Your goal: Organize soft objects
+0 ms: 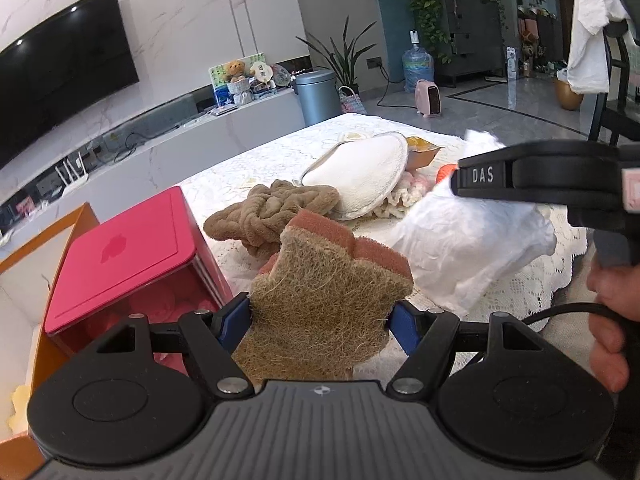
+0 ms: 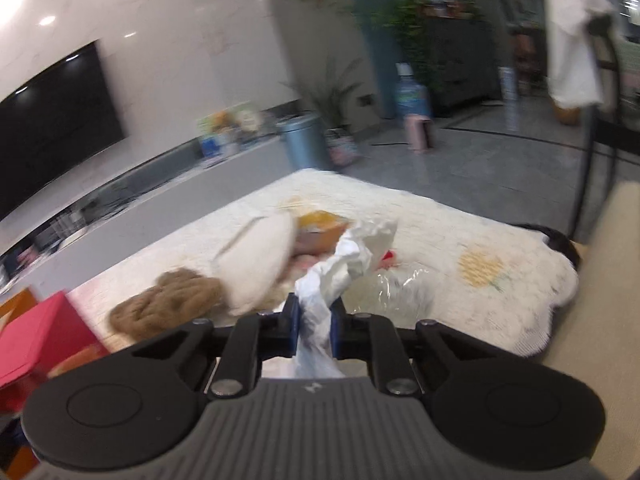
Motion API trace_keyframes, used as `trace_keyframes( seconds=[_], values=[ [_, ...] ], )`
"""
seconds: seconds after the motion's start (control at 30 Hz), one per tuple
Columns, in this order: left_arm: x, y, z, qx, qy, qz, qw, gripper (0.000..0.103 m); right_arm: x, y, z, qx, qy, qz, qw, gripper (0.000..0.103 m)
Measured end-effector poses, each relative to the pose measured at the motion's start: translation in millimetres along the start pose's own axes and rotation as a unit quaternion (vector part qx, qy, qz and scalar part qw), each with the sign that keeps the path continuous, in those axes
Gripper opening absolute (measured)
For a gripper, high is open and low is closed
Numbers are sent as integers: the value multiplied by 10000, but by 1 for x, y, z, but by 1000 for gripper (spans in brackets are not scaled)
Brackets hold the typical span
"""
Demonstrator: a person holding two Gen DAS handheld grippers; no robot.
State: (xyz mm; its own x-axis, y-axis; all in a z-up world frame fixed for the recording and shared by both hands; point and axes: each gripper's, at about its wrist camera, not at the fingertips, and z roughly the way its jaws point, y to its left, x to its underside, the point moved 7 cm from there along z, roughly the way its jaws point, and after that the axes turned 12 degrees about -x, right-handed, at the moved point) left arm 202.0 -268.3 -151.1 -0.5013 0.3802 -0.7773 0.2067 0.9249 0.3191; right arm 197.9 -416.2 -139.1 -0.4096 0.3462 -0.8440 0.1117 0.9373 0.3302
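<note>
From the left wrist view, the left gripper (image 1: pixel 320 312) was clamped on a scouring sponge (image 1: pixel 332 280), its blue pads pressing the coarse brown fibre face from both sides while the pink foam layer stood up beyond the fingers. The sponge's long axis ran away from the camera, roughly along the fingers. The open-fronted red box (image 1: pixel 128 256) lay just to the left of the held sponge, and something pink and soft showed through its tinted wall, though its kind could not be told. Further left stood an orange-rimmed box (image 1: pixel 56 232) with a pale yellow item at its bottom corner. By my judgement the left gripper was the nearer one to both boxes, so a short leftward carry would bring the sponge to a box. On the lace tablecloth (image 1: pixel 248 168) ahead lay a brown braided plush piece (image 1: pixel 264 212), and behind it a white fleece pad (image 1: pixel 360 176) resting on a cream knitted item (image 1: pixel 404 196). The right gripper (image 1: pixel 532 176) crossed in from the right, lifting a crumpled white cloth (image 1: pixel 464 248).

The right wrist view was blurred. There the right gripper (image 2: pixel 316 328) was closed on the white cloth (image 2: pixel 344 268), which rose twisted between the fingers. The plush piece (image 2: pixel 168 300) and fleece pad (image 2: pixel 260 264) lay ahead-left, the red box (image 2: pixel 44 344) at the far left.
</note>
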Motion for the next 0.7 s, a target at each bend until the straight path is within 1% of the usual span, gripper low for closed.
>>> trace_keyframes(
  seconds=[0.07, 0.1, 0.13, 0.17, 0.2, 0.27, 0.3, 0.37, 0.4, 0.43, 0.5, 0.6, 0.63, 0.67, 0.7],
  values=[
    [-1, 6, 0, 40, 88, -213, 9997, 83, -3, 16, -2, -35, 43, -650, 9979, 13],
    [0, 9, 0, 70, 138, -314, 9994, 83, -2, 25, -4, -62, 111, -1079, 9941, 13],
    [-1, 12, 0, 85, 175, -391, 9990, 83, 1, 36, -4, -168, 240, -1518, 9880, 13],
    [0, 12, 0, 122, 218, -354, 9991, 83, 5, 47, -5, -368, 399, -1902, 9802, 13],
    [1, 12, 0, 110, 200, -258, 9994, 83, 9, 55, -6, -592, 554, -2076, 9749, 15],
    [3, 10, -1, 99, 141, -186, 9997, 83, 13, 61, -8, -955, 738, -2056, 9712, 16],
    [3, 10, -2, 82, 126, -173, 9997, 83, 15, 62, -8, -1040, 780, -2053, 9700, 17],
    [4, 10, -3, 86, 124, -191, 9997, 83, 16, 60, -9, -1082, 757, -2025, 9703, 29],
    [4, 10, -4, 92, 126, -214, 9996, 83, 15, 59, -9, -1093, 763, -1996, 9708, 34],
    [4, 11, -4, 98, 132, -244, 9996, 82, 15, 59, -9, -1087, 737, -1985, 9713, 42],
    [4, 12, -3, 133, 157, -298, 9993, 82, 14, 59, -8, -1145, 659, -1949, 9719, 43],
    [5, 15, -2, 205, 166, -382, 9989, 82, 17, 65, 0, -1304, 703, -1784, 9728, 42],
    [5, 16, -3, 227, 159, -399, 9988, 82, 17, 65, 2, -1342, 717, -1729, 9731, 38],
    [5, 16, -3, 236, 146, -398, 9988, 82, 17, 65, 3, -1387, 731, -1656, 9737, 32],
    [5, 16, -4, 239, 134, -400, 9988, 82, 17, 65, 3, -1383, 752, -1556, 9752, 29]
  ],
)
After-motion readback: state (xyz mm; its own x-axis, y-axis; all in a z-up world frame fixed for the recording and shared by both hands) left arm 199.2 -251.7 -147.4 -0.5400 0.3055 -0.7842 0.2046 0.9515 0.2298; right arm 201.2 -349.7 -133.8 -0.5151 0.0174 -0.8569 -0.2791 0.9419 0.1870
